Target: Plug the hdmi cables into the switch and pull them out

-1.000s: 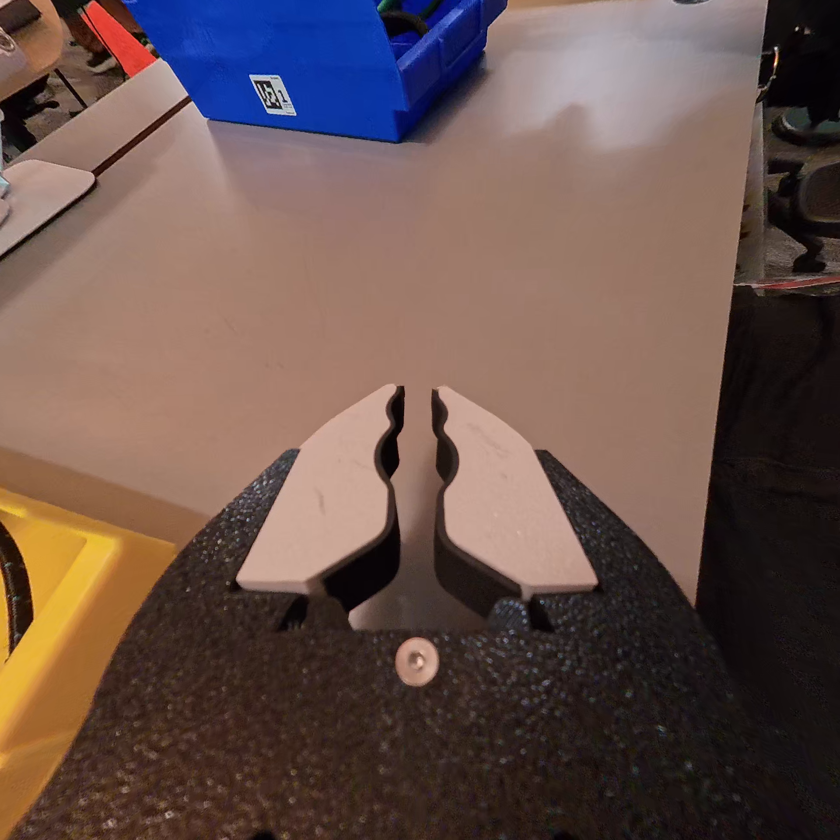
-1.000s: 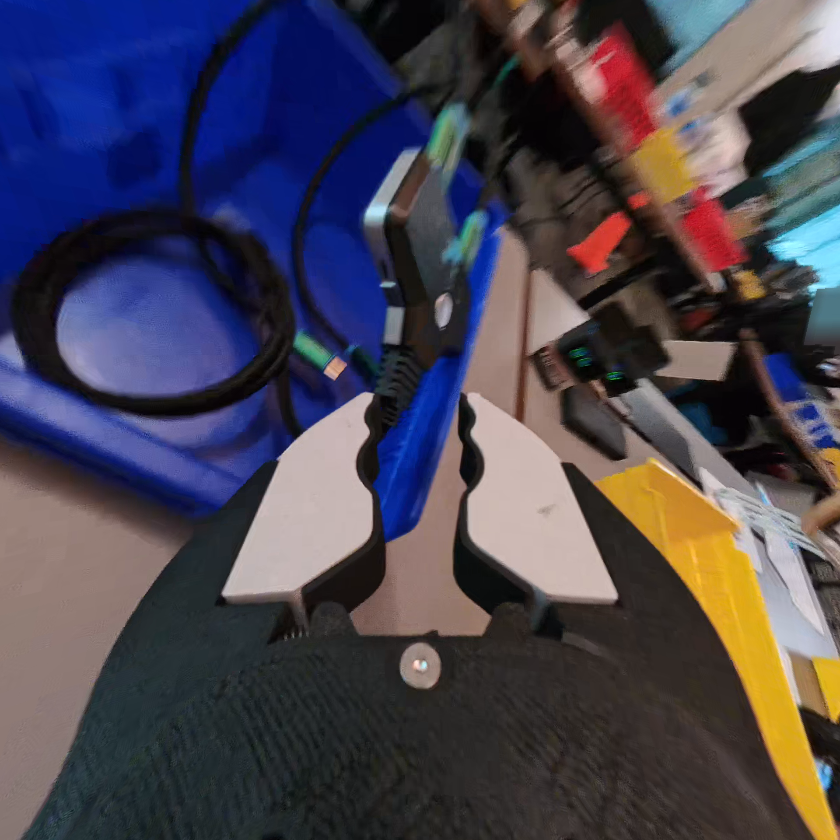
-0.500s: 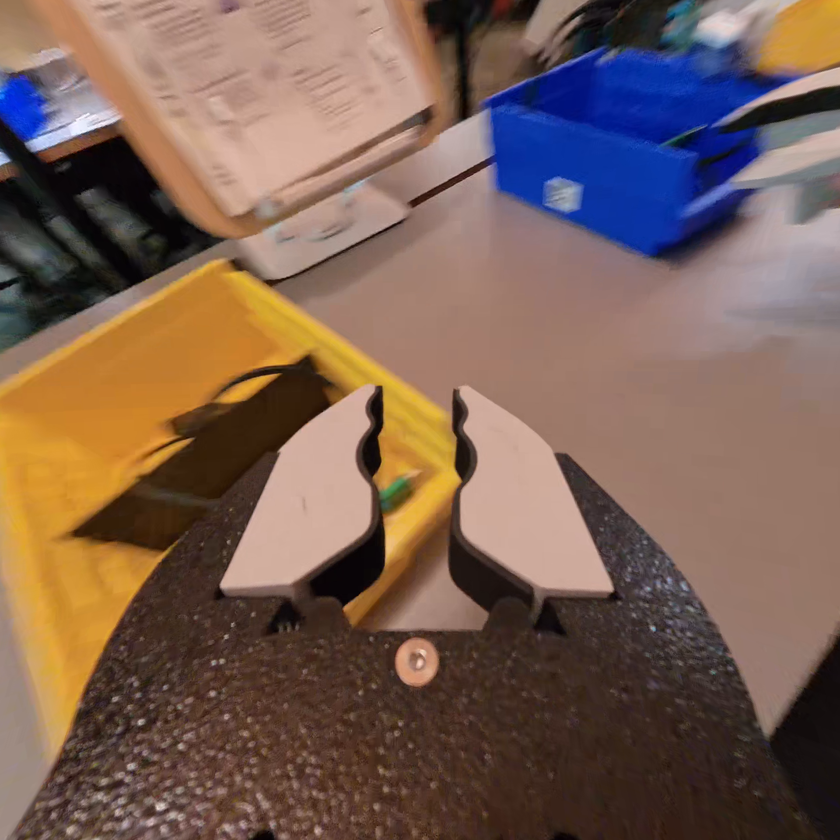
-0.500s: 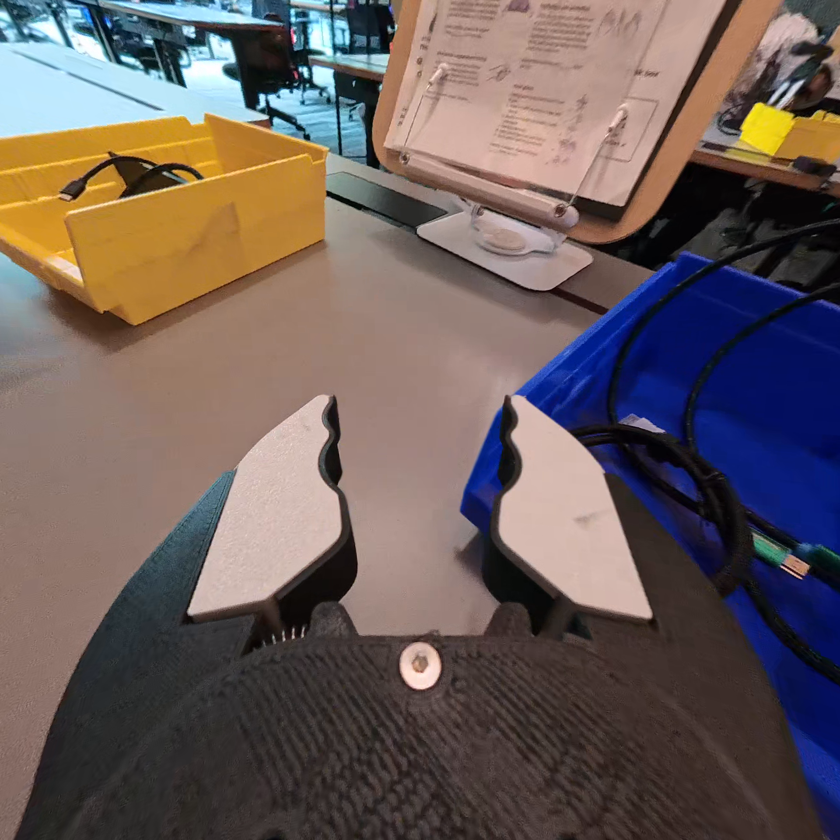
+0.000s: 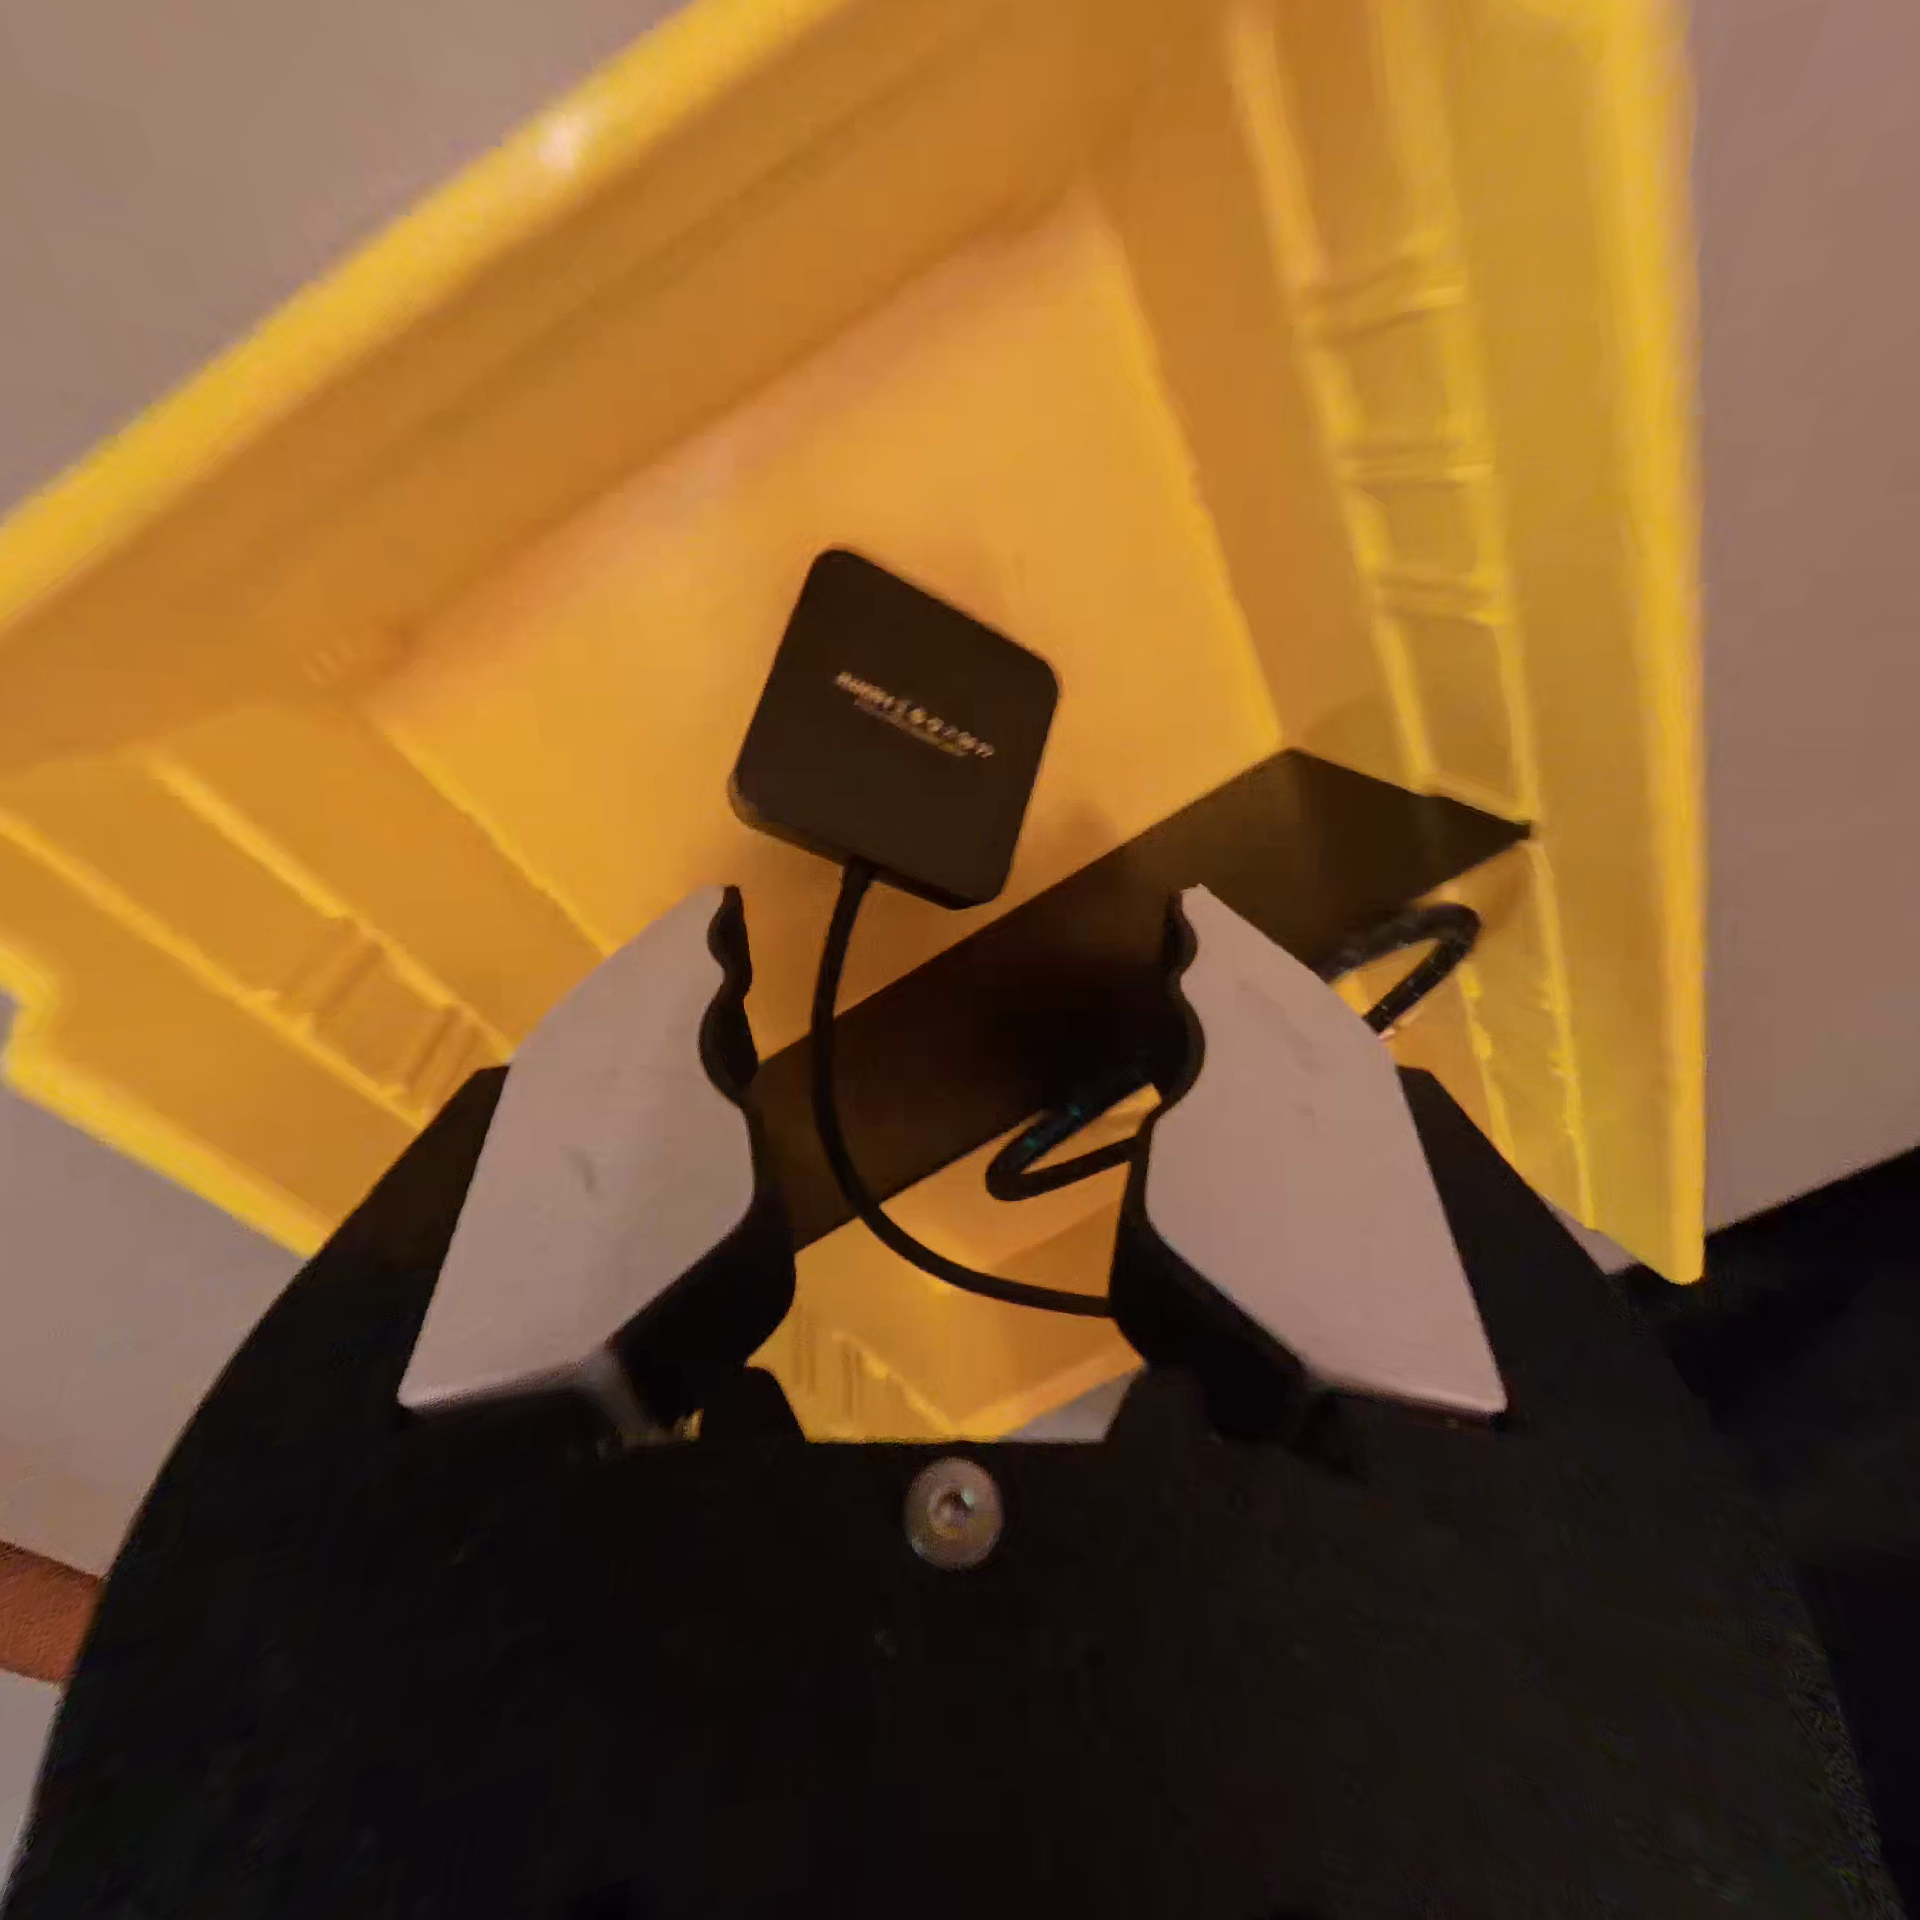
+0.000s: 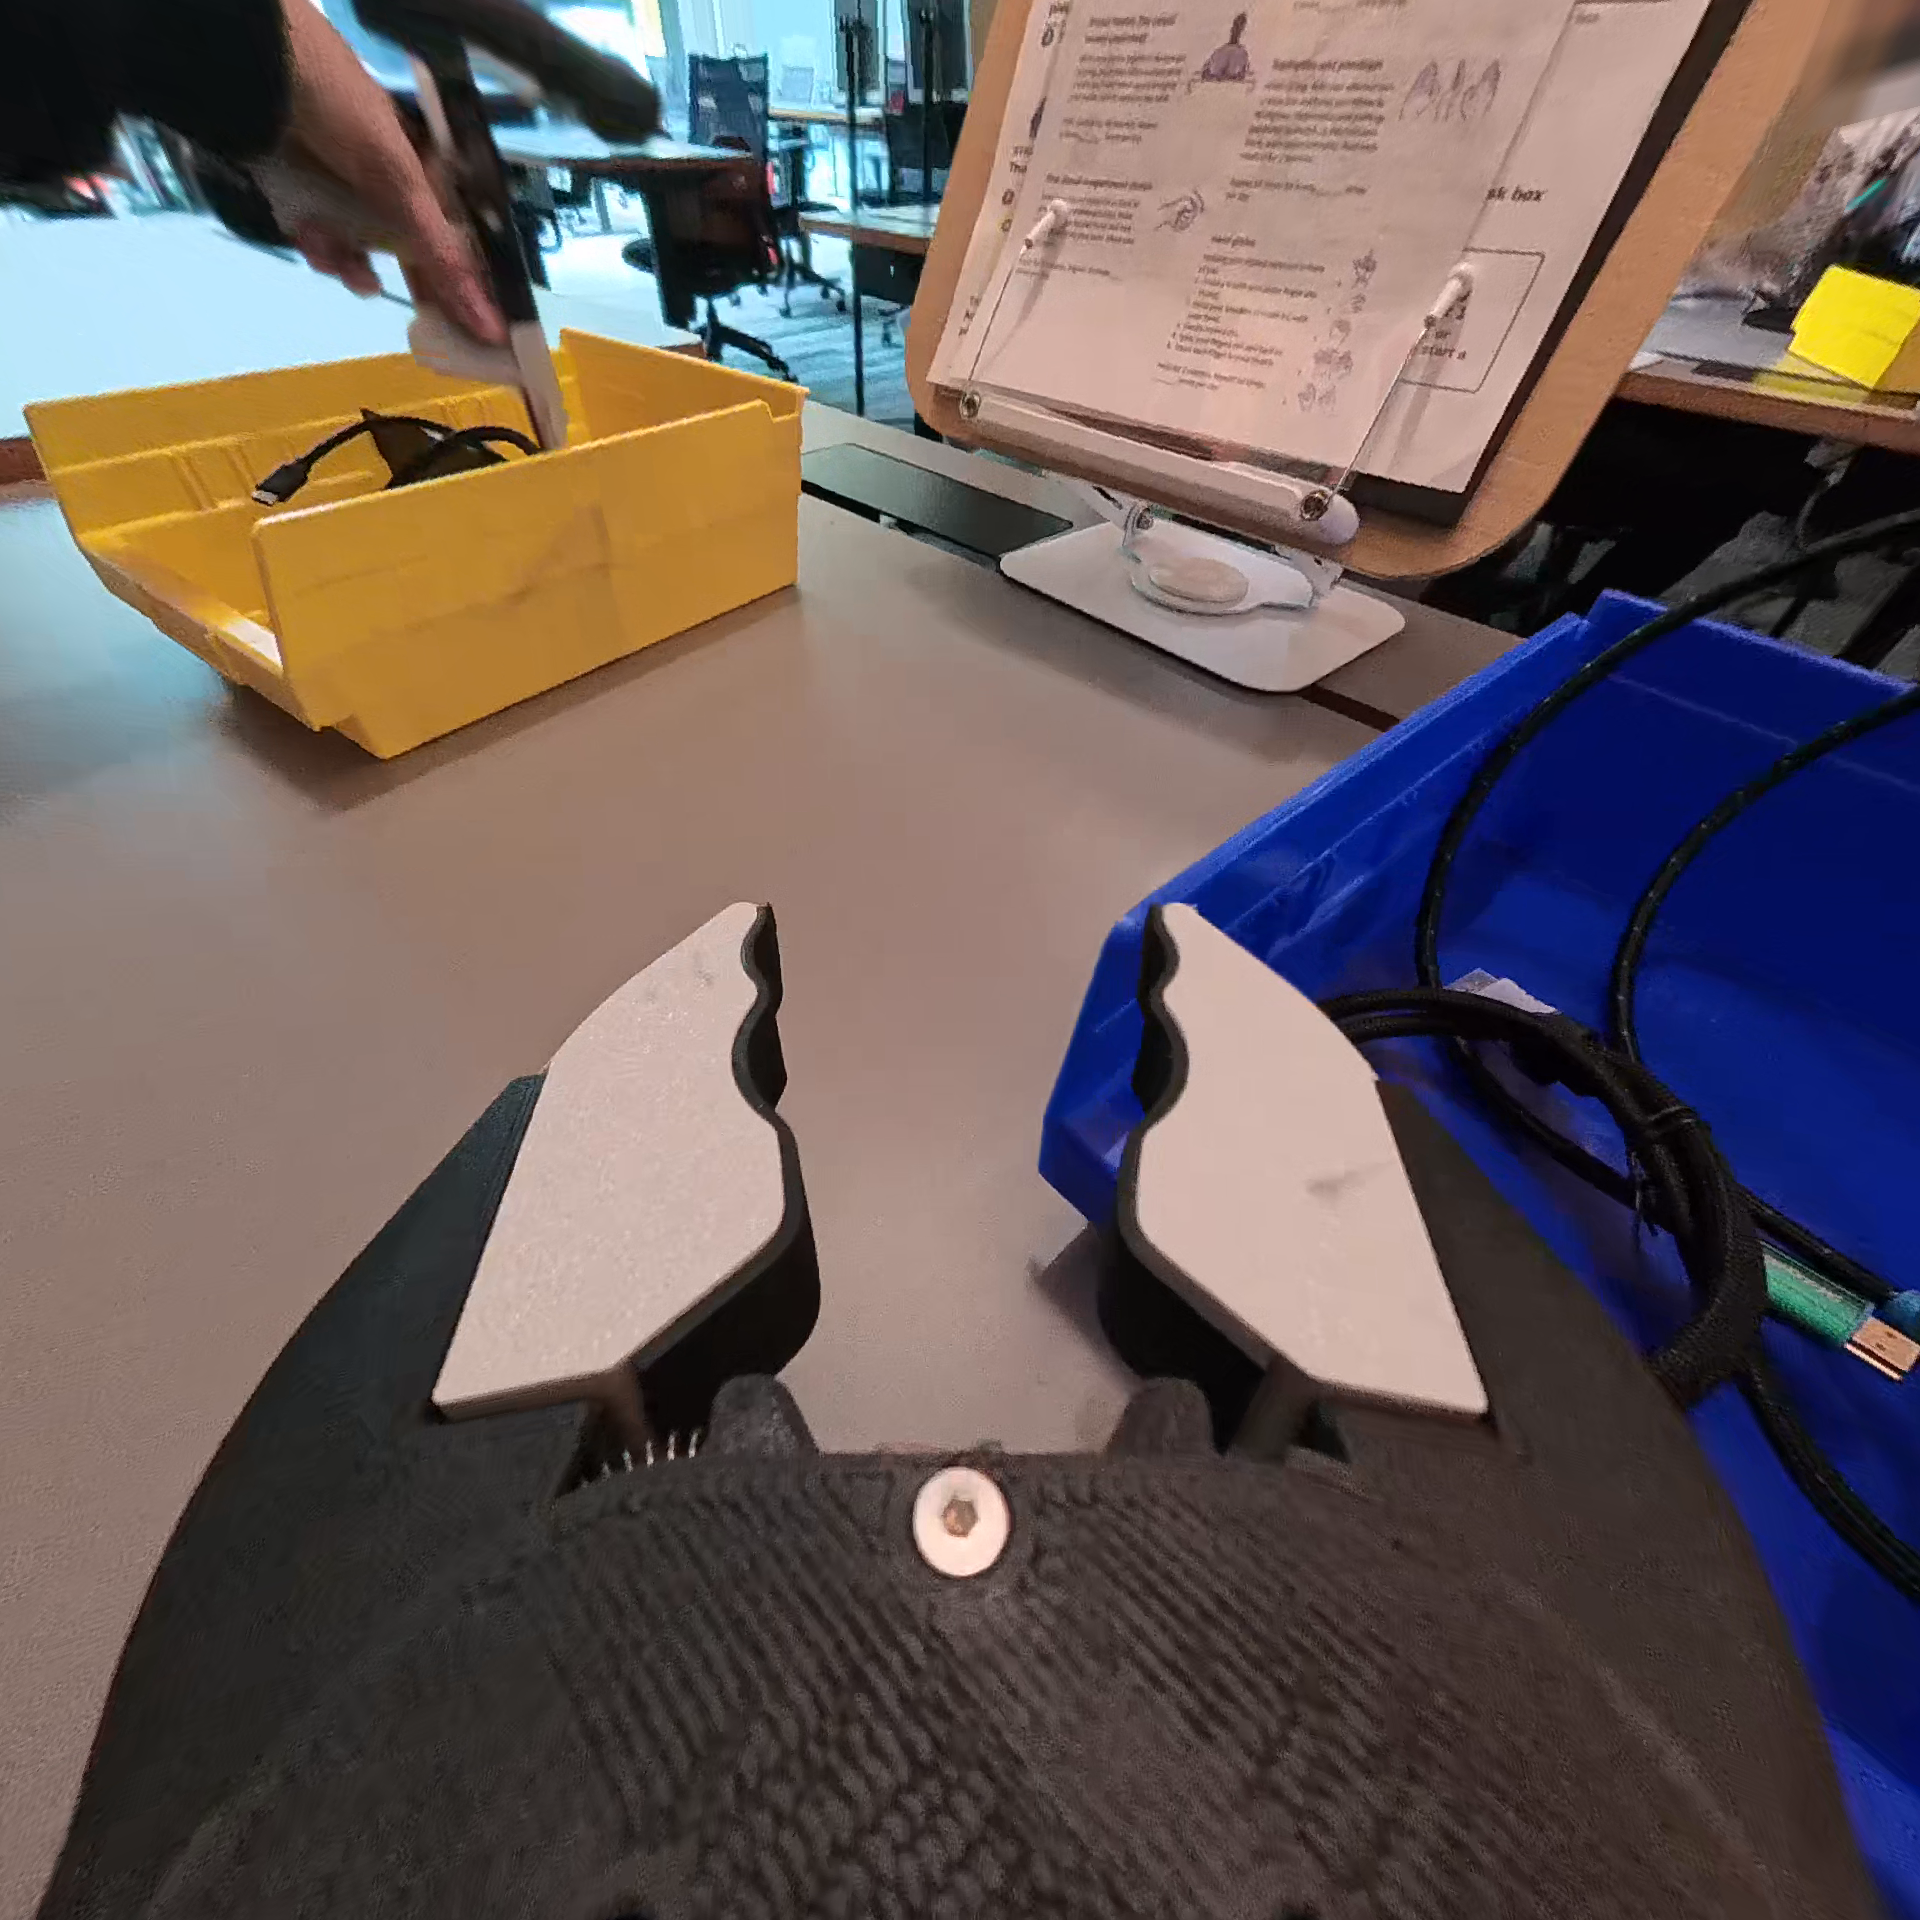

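In the left wrist view my left gripper (image 5: 951, 914) is open and points down into a yellow bin (image 5: 520, 343). Its fingers straddle a long black switch box (image 5: 1039, 1029) lying slantwise. A small square black adapter (image 5: 894, 727) with a thin black lead (image 5: 831, 1039) lies just beyond. In the right wrist view my right gripper (image 6: 956, 920) is open and empty, low over the table beside a blue bin (image 6: 1299, 883). Coiled black cables (image 6: 1621, 1101) with a green-tipped plug (image 6: 1839, 1320) lie in the blue bin. The left gripper (image 6: 520, 364) shows far off over the yellow bin (image 6: 520, 582).
A grey table (image 6: 727, 831) holds both bins. A document stand (image 6: 1247, 260) with a printed sheet on a white base stands at the back. Chairs and desks lie beyond. A person's hand (image 6: 364, 197) holds the left gripper.
My left gripper swung from the bare table to above the yellow bin and opened wide around the black box. My right gripper left the blue bin, opened, and now rests nearly still beside it.
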A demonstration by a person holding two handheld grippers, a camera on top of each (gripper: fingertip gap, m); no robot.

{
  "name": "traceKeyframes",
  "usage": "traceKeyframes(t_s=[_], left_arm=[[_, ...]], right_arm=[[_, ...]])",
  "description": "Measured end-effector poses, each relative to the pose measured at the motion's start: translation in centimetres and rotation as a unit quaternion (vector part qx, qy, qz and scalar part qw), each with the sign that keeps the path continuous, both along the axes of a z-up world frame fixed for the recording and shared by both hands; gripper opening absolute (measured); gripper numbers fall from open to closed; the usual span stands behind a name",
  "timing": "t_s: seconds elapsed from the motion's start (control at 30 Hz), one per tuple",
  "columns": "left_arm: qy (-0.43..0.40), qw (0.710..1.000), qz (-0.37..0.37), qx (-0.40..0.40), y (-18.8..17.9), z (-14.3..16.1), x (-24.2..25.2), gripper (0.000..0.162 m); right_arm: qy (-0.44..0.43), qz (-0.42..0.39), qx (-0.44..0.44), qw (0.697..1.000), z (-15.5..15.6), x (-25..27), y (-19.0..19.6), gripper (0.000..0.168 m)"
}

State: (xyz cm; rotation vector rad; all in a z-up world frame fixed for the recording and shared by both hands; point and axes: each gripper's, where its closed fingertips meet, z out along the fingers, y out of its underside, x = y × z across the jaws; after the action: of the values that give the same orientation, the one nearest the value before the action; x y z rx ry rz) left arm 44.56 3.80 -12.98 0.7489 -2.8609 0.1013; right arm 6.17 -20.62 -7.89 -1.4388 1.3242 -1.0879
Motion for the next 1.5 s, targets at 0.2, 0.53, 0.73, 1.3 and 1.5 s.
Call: traceKeyframes(t_s=[0.2,0.53,0.73,1.3,1.5], left_arm=[[0.050,0.993,0.101,0.028,0.3,-3.0,1.4,0.059],[0.123,0.987,0.062,-0.087,-2.6,-1.5,-1.1,0.016],[0.078,0.982,0.032,-0.168,-2.9,2.7,-1.5,0.014],[0.147,0.771,-0.336,-0.520,-5.8,19.6,-29.9,0.014],[0.048,0.732,-0.343,-0.586,-7.8,16.2,-34.1,0.014]], right_arm=[[-0.018,0.017,0.025,0.999,-0.2,0.0,-0.3,0.063],[0.008,0.035,0.002,0.999,-1.4,0.9,1.0,0.062],[-0.005,0.028,0.007,1.000,-0.6,0.5,0.7,0.061],[-0.218,0.191,0.135,0.948,8.7,1.9,11.7,0.070],[-0.263,0.223,0.117,0.931,9.4,1.3,13.3,0.045]])
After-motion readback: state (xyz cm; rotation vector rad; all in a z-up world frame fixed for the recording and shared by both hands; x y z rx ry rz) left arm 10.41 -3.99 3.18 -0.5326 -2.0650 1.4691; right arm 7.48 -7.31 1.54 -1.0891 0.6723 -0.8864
